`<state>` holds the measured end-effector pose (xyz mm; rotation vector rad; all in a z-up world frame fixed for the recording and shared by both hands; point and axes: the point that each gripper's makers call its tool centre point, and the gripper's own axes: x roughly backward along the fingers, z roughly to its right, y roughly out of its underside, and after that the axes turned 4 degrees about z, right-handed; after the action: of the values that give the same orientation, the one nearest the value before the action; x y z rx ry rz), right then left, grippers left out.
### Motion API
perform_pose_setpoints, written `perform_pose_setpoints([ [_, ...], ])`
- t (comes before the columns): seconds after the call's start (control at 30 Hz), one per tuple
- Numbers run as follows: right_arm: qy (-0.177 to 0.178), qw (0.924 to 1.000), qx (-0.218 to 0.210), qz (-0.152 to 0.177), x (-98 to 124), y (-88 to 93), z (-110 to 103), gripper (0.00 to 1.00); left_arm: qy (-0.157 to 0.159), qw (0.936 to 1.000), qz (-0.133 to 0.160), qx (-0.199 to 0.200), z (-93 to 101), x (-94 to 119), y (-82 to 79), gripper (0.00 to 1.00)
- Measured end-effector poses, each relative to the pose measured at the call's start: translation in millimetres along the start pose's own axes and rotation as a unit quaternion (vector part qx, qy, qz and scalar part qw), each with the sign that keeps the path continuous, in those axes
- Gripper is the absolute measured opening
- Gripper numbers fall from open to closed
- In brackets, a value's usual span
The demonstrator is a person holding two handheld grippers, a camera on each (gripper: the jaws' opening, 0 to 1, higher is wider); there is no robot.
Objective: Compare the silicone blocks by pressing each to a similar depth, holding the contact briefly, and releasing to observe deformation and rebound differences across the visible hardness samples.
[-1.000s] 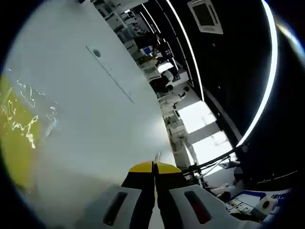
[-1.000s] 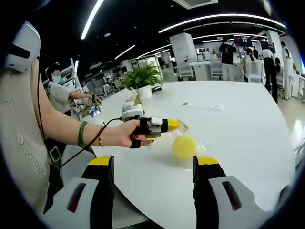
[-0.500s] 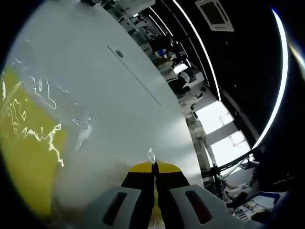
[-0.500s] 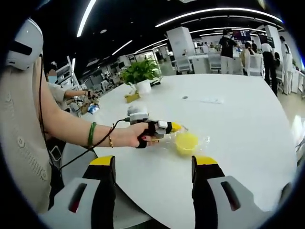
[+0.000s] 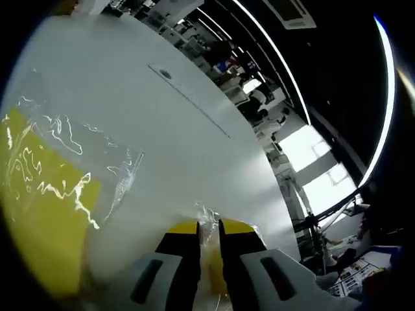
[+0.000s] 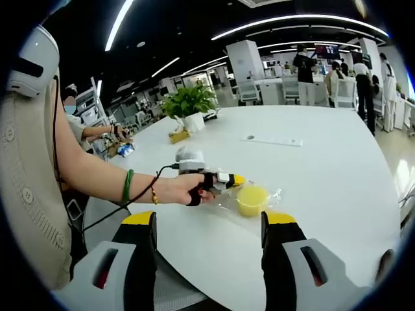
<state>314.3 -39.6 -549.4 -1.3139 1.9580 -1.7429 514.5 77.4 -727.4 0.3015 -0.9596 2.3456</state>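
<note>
A round yellow silicone block (image 6: 251,199) lies in a clear plastic bag (image 6: 275,193) on the white table (image 6: 324,162). In the left gripper view the block (image 5: 42,227) is large at the left, under crinkled film. A hand (image 6: 194,190) holds my left gripper (image 6: 233,179) at the bag's near edge. Its yellow-tipped jaws (image 5: 209,227) stand a narrow gap apart, with a bit of the bag's film (image 5: 207,216) between the tips. My right gripper (image 6: 207,220) hovers wide open in front of the block, with nothing between its fingers.
A potted plant (image 6: 188,103) and small items stand at the table's far left. A flat sheet (image 6: 272,140) lies further back on the table. People stand at desks behind, and a seated person (image 6: 81,129) is at the left.
The left jaws, pressed together before, have parted a little around the bag's film. The block, held up off the table a second ago, now rests on it. The right gripper stayed open.
</note>
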Motion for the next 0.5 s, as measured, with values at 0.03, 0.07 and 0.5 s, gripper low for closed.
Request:
perform_pose_setpoints([
  [0.03,0.004,1.0000,0.000,0.002,1.4,-0.6,0.4,0.61,0.002,0.9998,-0.001,-0.020,3.6,1.7,-2.0,0.14],
  [0.07,0.007,1.0000,-0.001,0.002,2.4,-0.7,0.7,0.61,0.001,0.9995,-0.002,-0.031,5.5,3.1,-3.4,0.16],
  [0.5,0.014,0.9997,0.015,0.017,16.6,-6.1,-19.8,0.61,0.018,0.9638,-0.001,-0.266,41.5,41.4,-36.9,0.26],
])
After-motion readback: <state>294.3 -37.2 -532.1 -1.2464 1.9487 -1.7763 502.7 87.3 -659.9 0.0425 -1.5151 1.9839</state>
